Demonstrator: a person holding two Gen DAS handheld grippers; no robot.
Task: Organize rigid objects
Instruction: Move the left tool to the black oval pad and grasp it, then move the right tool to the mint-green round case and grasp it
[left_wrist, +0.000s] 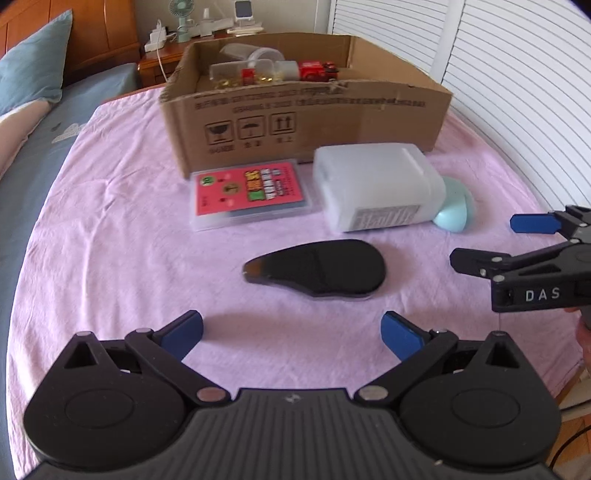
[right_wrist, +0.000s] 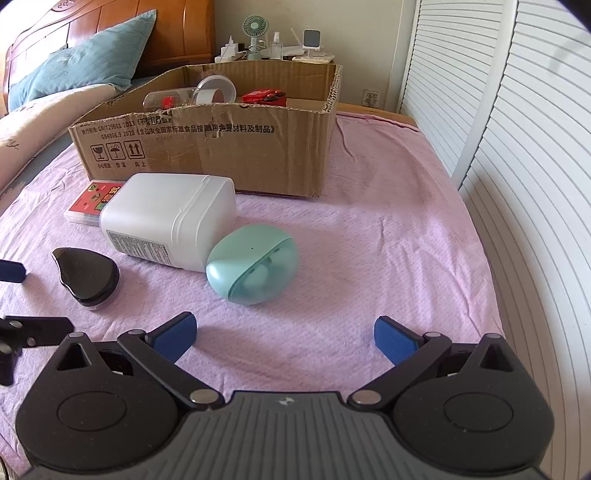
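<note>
From the left wrist view, the left gripper is hovering released over the pink cloth, its 2 blue pads spread wide and holding nothing. The black teardrop case is lying flat just ahead of the fingertips, roughly centred between them. Its long axis is running across the fingers, narrow tip pointing toward the left finger's side, broad end toward the right. Beyond it are sitting the red card case and the white plastic jar, tipped on its side, with the cardboard box farther ahead, already holding a few items. The right gripper is showing off beyond the right finger, fingers apart and empty.

From the right wrist view, the right gripper is likewise hanging released, nothing between its fingers. The mint oval case is lying ahead, slightly toward the left finger, touching the white plastic jar. Its long axis is slanting, from near-left to far-right.

Judging by this, 4 items are waiting outside the box and a pick is being lined up. The left gripper would probably need turning so its fingers close across the black case's narrower width, not along its length.
</note>
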